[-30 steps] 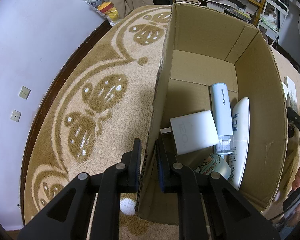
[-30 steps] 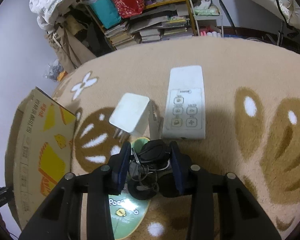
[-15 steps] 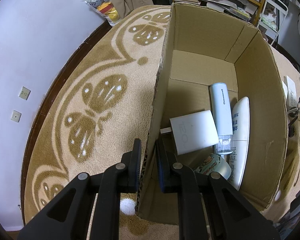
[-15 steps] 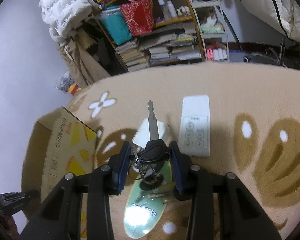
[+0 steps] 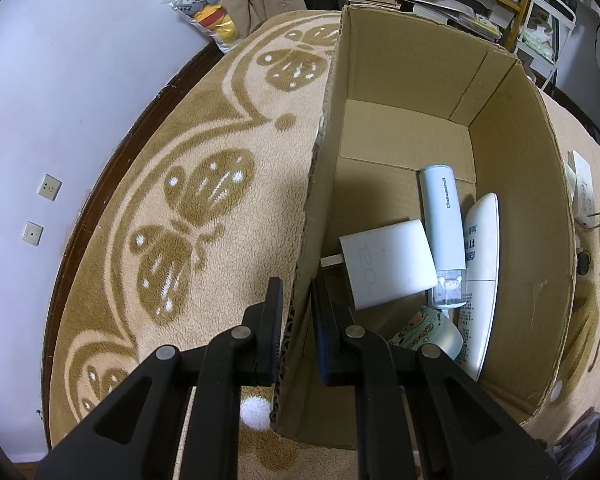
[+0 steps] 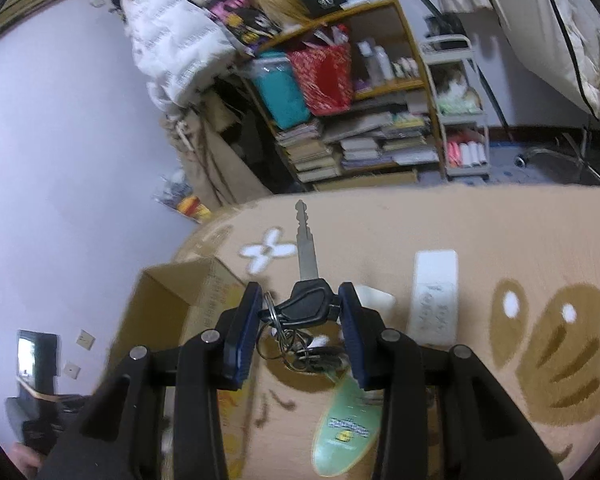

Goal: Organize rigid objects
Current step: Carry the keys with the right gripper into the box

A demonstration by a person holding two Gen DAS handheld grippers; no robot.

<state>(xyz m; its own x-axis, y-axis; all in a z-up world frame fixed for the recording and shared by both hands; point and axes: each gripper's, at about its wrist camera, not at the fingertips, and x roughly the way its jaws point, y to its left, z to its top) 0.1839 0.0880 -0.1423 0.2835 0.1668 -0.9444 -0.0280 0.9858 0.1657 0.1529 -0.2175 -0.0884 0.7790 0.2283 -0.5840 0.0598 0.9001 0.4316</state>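
The left tongs (image 5: 294, 320) are clamped on the near wall of the cardboard box (image 5: 540, 184); just ahead of them inside lie a white charger (image 5: 386, 266), a pale blue tube (image 5: 442, 220) and a white bottle (image 5: 480, 264); the right tongs (image 6: 300, 316) grip a bunch of keys (image 6: 308, 304), its long key pointing forward, above the rug (image 6: 500, 224); a white remote (image 6: 434, 292) lies just right of them.

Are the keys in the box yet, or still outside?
Outside: the right claw holds the keys above the rug.
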